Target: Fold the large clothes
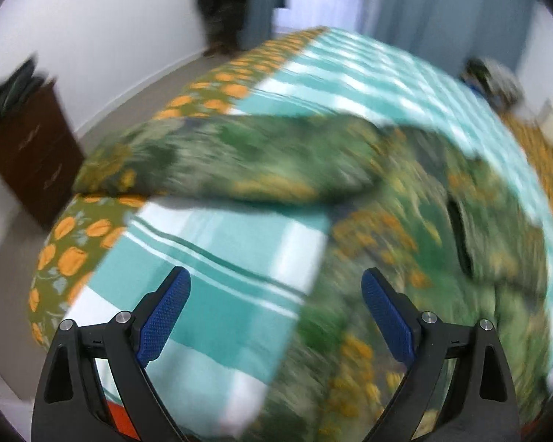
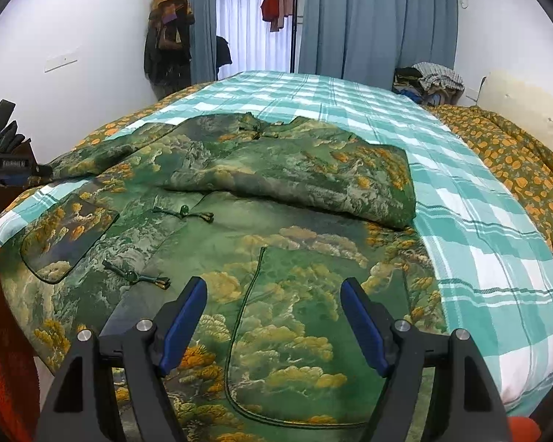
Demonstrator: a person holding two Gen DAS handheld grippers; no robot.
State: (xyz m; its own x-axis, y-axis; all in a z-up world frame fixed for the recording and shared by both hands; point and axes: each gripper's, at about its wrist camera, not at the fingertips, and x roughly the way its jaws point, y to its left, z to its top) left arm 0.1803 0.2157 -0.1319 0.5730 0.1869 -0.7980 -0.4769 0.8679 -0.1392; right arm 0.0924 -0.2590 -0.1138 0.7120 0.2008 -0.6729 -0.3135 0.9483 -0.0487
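A large green jacket (image 2: pixel 276 250) with a yellow tree and cloud pattern lies spread on the bed. Its right sleeve (image 2: pixel 313 173) is folded across the chest. Frog buttons run down the front. My right gripper (image 2: pixel 272 294) is open and empty, just above the jacket's lower front by a pocket. My left gripper (image 1: pixel 276 287) is open and empty, above the jacket's left edge where it meets the checked sheet. In the blurred left wrist view the jacket (image 1: pixel 405 258) fills the right side and its left sleeve (image 1: pixel 221 162) stretches out to the left.
The bed has a teal and white checked sheet (image 2: pixel 479 228) over an olive cover with orange flowers (image 2: pixel 516 169). A pile of clothes (image 2: pixel 427 81) sits at the far right corner. A dark wooden cabinet (image 1: pixel 29 162) stands left of the bed. Curtains (image 2: pixel 376 22) hang behind.
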